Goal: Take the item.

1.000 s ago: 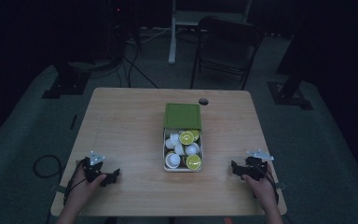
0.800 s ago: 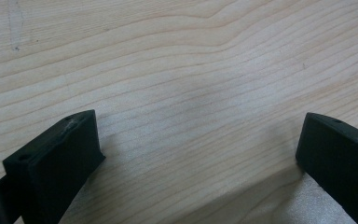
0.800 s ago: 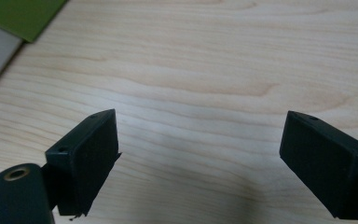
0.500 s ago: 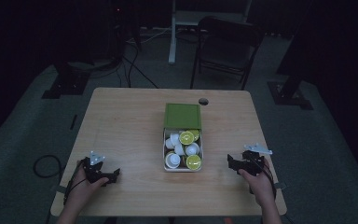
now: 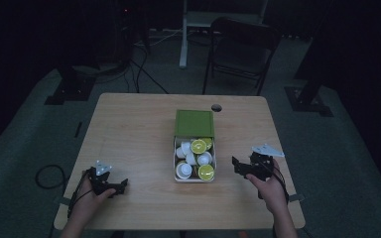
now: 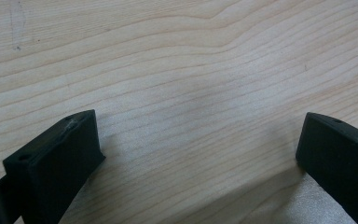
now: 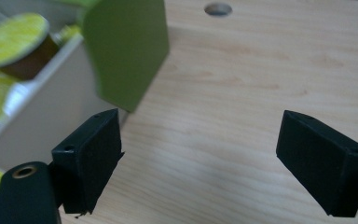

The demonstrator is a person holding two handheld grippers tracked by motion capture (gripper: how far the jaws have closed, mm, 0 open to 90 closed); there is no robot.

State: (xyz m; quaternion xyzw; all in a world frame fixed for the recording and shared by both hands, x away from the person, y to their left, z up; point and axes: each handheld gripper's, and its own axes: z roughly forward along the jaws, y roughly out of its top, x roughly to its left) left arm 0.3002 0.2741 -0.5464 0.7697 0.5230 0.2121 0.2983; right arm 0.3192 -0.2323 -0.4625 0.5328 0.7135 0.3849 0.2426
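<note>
A white box point(image 5: 175, 166) with a raised green lid point(image 5: 194, 123) stands at the table's middle and holds several white and yellow-topped capsules point(image 5: 199, 146). My right gripper point(image 5: 240, 165) is open just right of the box, near its front end, with nothing between the jaws. In the right gripper view the box wall point(image 7: 42, 126) and green lid point(image 7: 126, 46) lie just left of the open gripper point(image 7: 209, 163). My left gripper point(image 5: 116, 187) rests open at the table's front left, over bare wood point(image 6: 191, 93) in the left gripper view.
A round cable hole point(image 5: 216, 107) sits in the table top behind the box. A dark chair point(image 5: 238, 47) and stand legs are on the floor beyond the table. A cable loop point(image 5: 47, 176) lies on the floor at the left.
My right gripper has moved left and forward toward the box. The left gripper has stayed where it was.
</note>
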